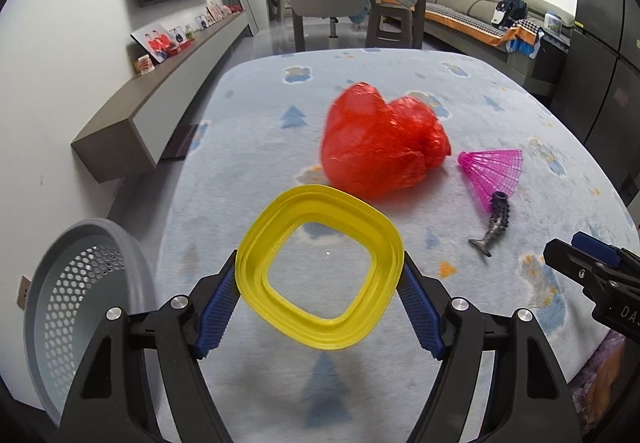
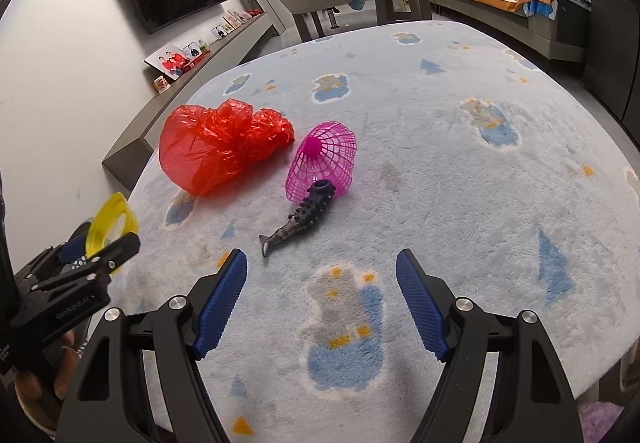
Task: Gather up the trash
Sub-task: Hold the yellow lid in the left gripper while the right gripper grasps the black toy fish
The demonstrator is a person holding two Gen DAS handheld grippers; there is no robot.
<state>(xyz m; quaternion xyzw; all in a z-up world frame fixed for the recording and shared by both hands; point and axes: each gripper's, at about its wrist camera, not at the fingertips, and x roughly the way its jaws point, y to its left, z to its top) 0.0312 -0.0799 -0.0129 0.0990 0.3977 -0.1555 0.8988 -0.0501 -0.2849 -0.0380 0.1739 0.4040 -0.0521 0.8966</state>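
- On the black body of the right hand-held gripper (image 1: 576, 263), at the right edge of the left wrist view, white capital letters "DA" can be read; the rest of the word is cut off by the picture's edge.
- On the black body of the left hand-held gripper (image 2: 110, 243), seen in the right wrist view, there is a line of small white print, too blurred to read.
- No other writing is legible.
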